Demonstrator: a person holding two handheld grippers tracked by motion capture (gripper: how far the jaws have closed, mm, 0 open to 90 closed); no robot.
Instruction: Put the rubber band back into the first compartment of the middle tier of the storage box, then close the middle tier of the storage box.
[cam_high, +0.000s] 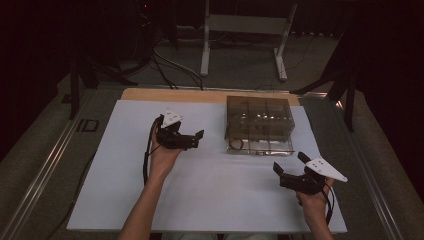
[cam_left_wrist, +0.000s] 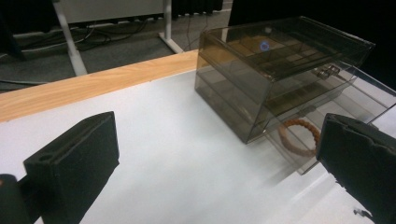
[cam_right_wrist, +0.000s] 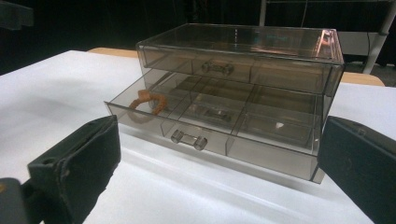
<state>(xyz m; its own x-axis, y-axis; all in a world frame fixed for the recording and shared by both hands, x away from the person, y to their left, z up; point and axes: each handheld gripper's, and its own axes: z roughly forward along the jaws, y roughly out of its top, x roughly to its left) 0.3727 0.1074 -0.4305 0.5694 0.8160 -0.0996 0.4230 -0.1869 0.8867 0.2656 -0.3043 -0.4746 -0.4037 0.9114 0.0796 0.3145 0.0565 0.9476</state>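
Left gripper held above the white worktop, fingers spread wide with nothing between them, pointed toward the smoky clear drawer box standing ahead of the fingertips. Bare white surface between those fingers and the box's near side wall; wooden worktop edge running beyond, well past the fingertips. Right gripper low over the near right part of the worktop, fingers likewise parted and empty, facing the box's front. Lower drawer pulled out toward the right fingers, its front panel and small clear handle standing just ahead of the gap between them, with a strip of open white surface in front. Upper drawer shut, flush with the box's front. Orange bracelet lying in the open drawer's end compartment, ahead of the right gripper's left-hand finger and close to the drawer's front wall; seen just beyond the right-hand finger in the left gripper view. Grippers well apart from each other, wide bare worktop between them.
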